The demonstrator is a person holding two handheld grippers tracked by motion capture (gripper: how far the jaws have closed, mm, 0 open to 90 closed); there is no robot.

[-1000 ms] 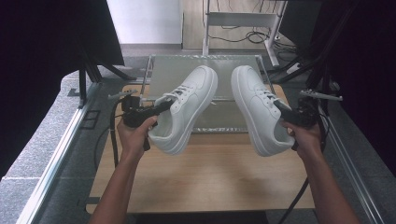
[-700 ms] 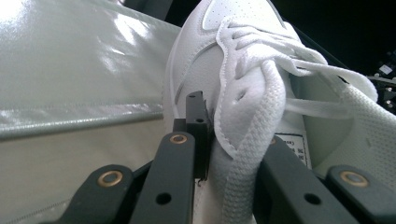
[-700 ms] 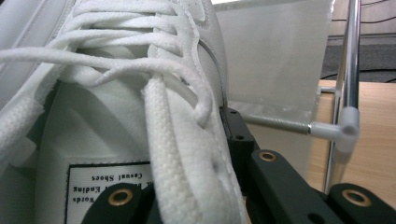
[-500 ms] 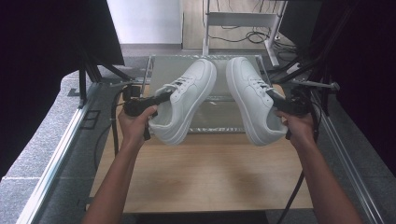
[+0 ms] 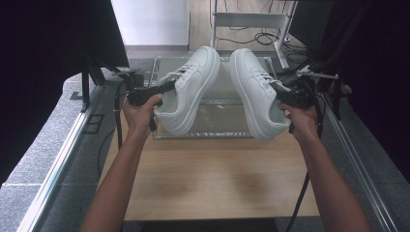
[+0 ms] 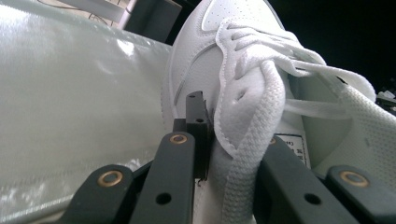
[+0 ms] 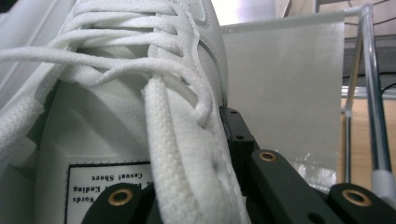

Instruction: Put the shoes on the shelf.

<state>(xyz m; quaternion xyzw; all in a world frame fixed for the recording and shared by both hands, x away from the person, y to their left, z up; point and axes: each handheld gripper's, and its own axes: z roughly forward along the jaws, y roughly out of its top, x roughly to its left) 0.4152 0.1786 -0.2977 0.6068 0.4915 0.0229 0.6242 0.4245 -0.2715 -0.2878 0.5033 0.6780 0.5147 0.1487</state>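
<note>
Two white sneakers are held in the air above a clear plastic box (image 5: 217, 123). My left gripper (image 5: 167, 87) is shut on the side wall of the left sneaker (image 5: 191, 89) by its laces, the sole turned to the right. In the left gripper view the left gripper (image 6: 229, 154) clamps the eyelet edge of the left sneaker (image 6: 243, 60). My right gripper (image 5: 283, 94) is shut on the side wall of the right sneaker (image 5: 254, 92), its sole facing the other shoe. The right gripper view has the right gripper (image 7: 196, 186) pinching the right sneaker (image 7: 116, 93) beside the tongue label.
A wooden tabletop (image 5: 212, 179) lies under my forearms. The clear box stands at its far edge. Metal rails (image 5: 63, 159) run along both sides, with dark curtains beyond. A white metal rack (image 5: 251, 21) and cables stand on the floor behind.
Both sneakers have been lifted higher and carried away from me, toes up over the box. They have also come closer together, soles nearly facing.
</note>
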